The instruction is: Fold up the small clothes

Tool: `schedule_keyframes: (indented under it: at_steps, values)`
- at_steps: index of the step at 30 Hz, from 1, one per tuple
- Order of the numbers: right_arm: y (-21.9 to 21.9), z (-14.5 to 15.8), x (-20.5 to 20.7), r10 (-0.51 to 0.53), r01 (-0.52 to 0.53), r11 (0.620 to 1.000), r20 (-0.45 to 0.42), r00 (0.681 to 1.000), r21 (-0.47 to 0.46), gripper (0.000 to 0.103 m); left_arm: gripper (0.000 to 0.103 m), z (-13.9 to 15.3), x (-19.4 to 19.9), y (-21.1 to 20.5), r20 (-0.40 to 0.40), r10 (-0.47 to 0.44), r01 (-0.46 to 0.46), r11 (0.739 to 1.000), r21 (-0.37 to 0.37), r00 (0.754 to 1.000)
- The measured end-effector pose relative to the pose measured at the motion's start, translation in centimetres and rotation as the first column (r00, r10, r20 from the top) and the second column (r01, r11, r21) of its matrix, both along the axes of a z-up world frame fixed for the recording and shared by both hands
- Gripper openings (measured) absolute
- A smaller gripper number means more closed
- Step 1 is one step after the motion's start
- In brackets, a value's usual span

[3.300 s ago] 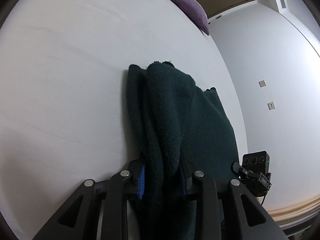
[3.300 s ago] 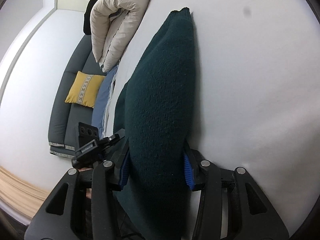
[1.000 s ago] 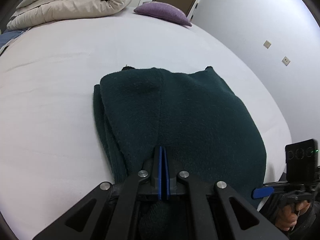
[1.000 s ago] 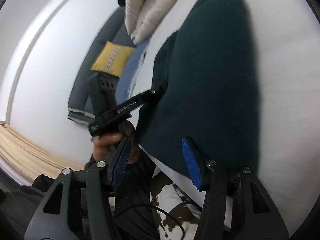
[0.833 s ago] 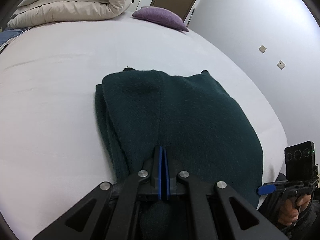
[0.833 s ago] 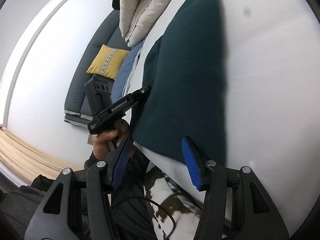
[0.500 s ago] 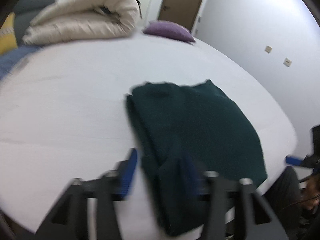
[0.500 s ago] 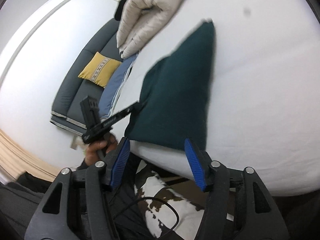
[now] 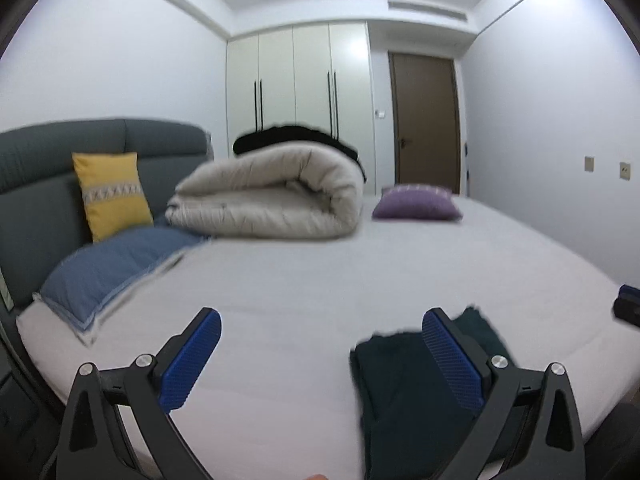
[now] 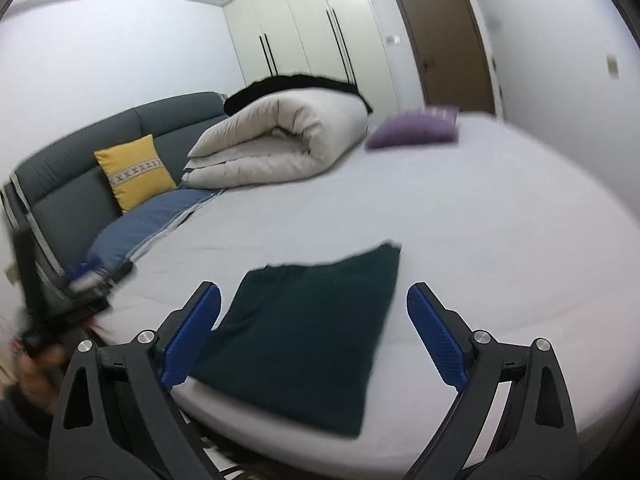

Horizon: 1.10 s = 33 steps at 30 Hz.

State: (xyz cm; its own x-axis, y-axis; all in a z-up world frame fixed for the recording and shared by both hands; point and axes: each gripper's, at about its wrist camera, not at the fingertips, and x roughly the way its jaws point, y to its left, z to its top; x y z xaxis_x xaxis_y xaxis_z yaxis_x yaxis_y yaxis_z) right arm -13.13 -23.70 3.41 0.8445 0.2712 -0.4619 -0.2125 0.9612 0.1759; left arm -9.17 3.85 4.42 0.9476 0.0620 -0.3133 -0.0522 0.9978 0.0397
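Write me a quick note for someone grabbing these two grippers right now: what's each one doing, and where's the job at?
Left gripper: jaws wide open, holding nothing, lifted off the bed.
Right gripper: jaws wide open, holding nothing, above the garment.
Dark green garment: lies flat on the bed near its front edge, in a tidy folded rectangle.
Done: the folding looks finished and it is released.
Left: probably nothing for this piece; no other small clothes show in either view.

We record the right gripper (image 10: 314,338) with jaws spread wide and nothing between its blue pads (image 10: 434,338). A folded dark green garment (image 10: 308,320) lies flat on the white bed (image 10: 500,220) near its front edge. A rolled cream duvet (image 10: 288,140) and purple cushion (image 10: 414,128) sit behind.
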Motion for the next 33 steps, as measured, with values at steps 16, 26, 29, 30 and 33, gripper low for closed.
schedule_keyframes:
  at_steps: [16,26,29,30,33]
  values:
    - [2.9,0.9,1.3,-0.192,0.167,0.979,-0.242,0.951,-0.119,0.099,0.103,-3.3,3.2,-2.7,-0.352,0.004,-0.008,1.000,-0.011,0.936]
    - [2.9,-4.0,2.6,-0.302,0.250,0.949,-0.327,0.895,-0.193,0.099,0.103,-8.5,4.5,-3.0,-0.493,0.013,-0.019,1.000,-0.009,0.870]
    - [2.8,-5.3,3.3,-0.300,0.248,0.950,-0.342,0.891,-0.188,0.099,0.103,-8.9,4.6,-3.0,-0.504,0.011,-0.018,1.000,-0.008,0.864]
    - [2.8,-5.9,3.6,-0.302,0.247,0.949,-0.348,0.888,-0.194,0.099,0.103,-8.9,4.5,-3.0,-0.507,0.012,-0.020,1.000,-0.009,0.862]
    - [3.0,-7.1,4.0,-0.305,0.244,0.948,-0.357,0.883,-0.206,0.099,0.103,-9.2,4.6,-2.8,-0.516,0.008,-0.021,1.000,-0.019,0.856]
